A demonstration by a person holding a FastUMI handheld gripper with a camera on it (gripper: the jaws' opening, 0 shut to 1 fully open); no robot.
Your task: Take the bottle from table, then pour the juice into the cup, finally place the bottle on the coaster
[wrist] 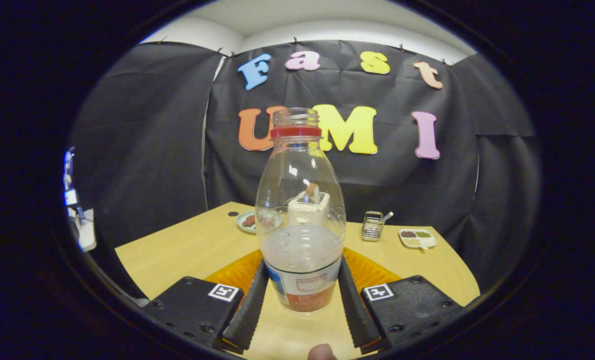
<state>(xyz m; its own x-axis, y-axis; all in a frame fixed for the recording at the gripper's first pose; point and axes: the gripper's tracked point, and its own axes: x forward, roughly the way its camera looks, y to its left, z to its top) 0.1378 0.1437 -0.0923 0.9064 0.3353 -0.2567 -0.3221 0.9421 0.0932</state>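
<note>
Clear bottle [301, 220] stands upright between my fingers [301, 300], which press both its sides low down for a steady lift; orange coaster [372, 272] lies behind on the worktop [187, 250].

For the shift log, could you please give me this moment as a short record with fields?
bottle: clear bottle, uncapped, red neck ring, upright, partly full
gripper: gripper with fingers against both sides of the bottle's base
coaster: orange coaster just behind the bottle
table: yellow table
beyond bottle: small plate, metal rack, divided dish
cup: cannot tell
</note>
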